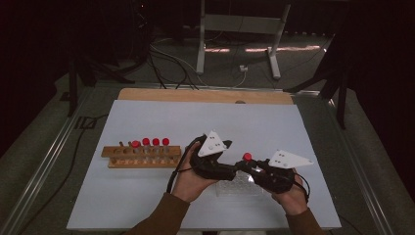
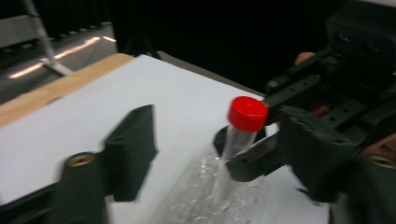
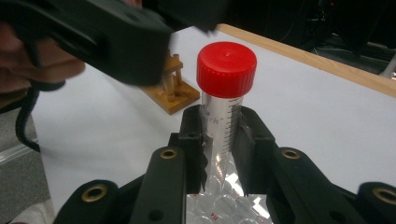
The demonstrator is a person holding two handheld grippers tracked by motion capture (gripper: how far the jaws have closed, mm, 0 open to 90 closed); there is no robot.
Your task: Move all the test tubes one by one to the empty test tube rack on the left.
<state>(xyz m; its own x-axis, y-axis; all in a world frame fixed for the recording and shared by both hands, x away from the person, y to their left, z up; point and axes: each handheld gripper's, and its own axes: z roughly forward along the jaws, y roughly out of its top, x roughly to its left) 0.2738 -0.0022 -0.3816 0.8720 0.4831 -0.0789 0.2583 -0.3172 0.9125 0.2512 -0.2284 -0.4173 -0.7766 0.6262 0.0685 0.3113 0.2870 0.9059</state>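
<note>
A clear centrifuge tube (image 3: 223, 126) with a red screw cap (image 3: 226, 62) is held upright between the jaws of the right gripper (image 3: 223, 140), above a clear plastic bag (image 1: 240, 186) lying on the white table (image 1: 147, 196). A printed graduation scale is seen down the tube's wall, and beside it a fragment of lettering that may read "rk", too partial to be made out as a brand. Small red marks are visible on the bag but cannot be read. The left gripper (image 2: 224, 154) is brought level with the tube from the side; its jaws stand partly apart on either side of the tube, and no contact is seen. Farther left on the table a wooden tube rack (image 1: 142, 155) is set, with red-capped tubes (image 1: 155, 143) standing in it. Nothing stands between the rack and the held tube.
</note>
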